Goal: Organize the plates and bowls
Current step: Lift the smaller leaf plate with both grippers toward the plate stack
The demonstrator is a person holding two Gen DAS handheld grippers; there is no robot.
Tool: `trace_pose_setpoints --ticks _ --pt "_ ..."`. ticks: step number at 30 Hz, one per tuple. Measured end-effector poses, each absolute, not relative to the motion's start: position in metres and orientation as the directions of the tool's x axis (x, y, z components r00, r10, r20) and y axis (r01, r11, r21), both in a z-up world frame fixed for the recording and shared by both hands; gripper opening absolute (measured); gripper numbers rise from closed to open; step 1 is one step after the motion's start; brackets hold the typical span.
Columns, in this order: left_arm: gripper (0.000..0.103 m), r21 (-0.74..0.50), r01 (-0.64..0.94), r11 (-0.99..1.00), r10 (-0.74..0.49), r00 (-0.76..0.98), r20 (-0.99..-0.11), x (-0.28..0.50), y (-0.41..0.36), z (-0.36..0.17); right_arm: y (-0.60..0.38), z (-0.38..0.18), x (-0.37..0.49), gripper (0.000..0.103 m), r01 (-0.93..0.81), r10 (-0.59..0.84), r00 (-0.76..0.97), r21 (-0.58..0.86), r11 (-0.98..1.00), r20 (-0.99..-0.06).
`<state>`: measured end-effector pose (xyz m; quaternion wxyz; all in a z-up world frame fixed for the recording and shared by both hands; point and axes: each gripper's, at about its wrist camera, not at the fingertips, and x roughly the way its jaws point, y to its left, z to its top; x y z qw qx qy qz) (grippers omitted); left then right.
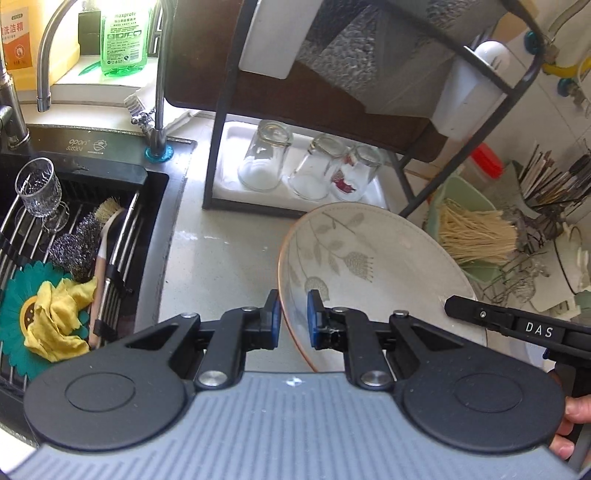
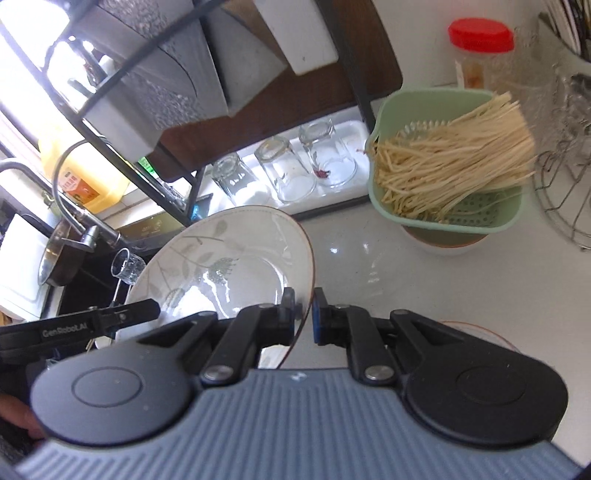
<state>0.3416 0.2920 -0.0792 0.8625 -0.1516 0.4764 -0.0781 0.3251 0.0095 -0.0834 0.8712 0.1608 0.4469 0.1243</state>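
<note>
Two grippers grasp one plate (image 1: 373, 269) from opposite sides, above a pale stone countertop (image 1: 221, 266). The plate is white with a thin brown rim and a grey leaf-and-flower pattern on its glossy inner face. It is tilted steeply, close to standing on edge, with its face turned partly upward. From the left wrist view its long axis runs from the near rim between the tongs toward the far right.

The left gripper (image 1: 292, 319) has its blue-padded tongs drawn narrow, one pad on each face of the plate's left rim. The right gripper (image 2: 303, 317) is likewise narrow, pinching the plate's right rim.

Behind the plate, a dark metal rack (image 1: 218, 155) stands at the back of the countertop. A white tray (image 1: 232, 184) on its lower level holds three clear glasses (image 1: 264, 158), all upside down. To the right, a pale green strainer basket (image 2: 443, 218) holds a bundle of dry noodles (image 2: 450, 162) and sits on a white bowl (image 2: 443, 245). A jar with a red lid (image 2: 480, 35) stands behind it.

At the left edge of the countertop, a black sink (image 1: 155, 173) holds a wire rack carrying a stemmed glass (image 1: 38, 188), a steel scourer (image 1: 72, 247), a brush (image 1: 105, 236) and a yellow cloth (image 1: 59, 317).
</note>
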Motion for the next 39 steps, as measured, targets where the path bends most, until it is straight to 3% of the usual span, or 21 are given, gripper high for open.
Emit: trace_pose_setpoints --ticks 10,19,39 --pt "0.013 -0.369 0.067 0.927 -0.350 0.510 -0.786 0.330 0.261 -0.075 -0.024 -0.083 0.284 0.012 0.016 0.323 0.593 0.411 0.911 -0.738" --pt "0.013 -0.408 0.101 0.908 -0.410 0.426 -0.807 0.312 0.227 -0.107 -0.054 -0.107 0.246 0.012 0.094 0.267 0.588 0.393 0.915 -0.763" --pt "0.013 -0.324 0.180 0.929 -0.367 0.330 -0.869 0.298 0.182 -0.142 -0.088 -0.168 0.217 0.015 0.222 0.267 0.541 0.441 0.870 -0.798"
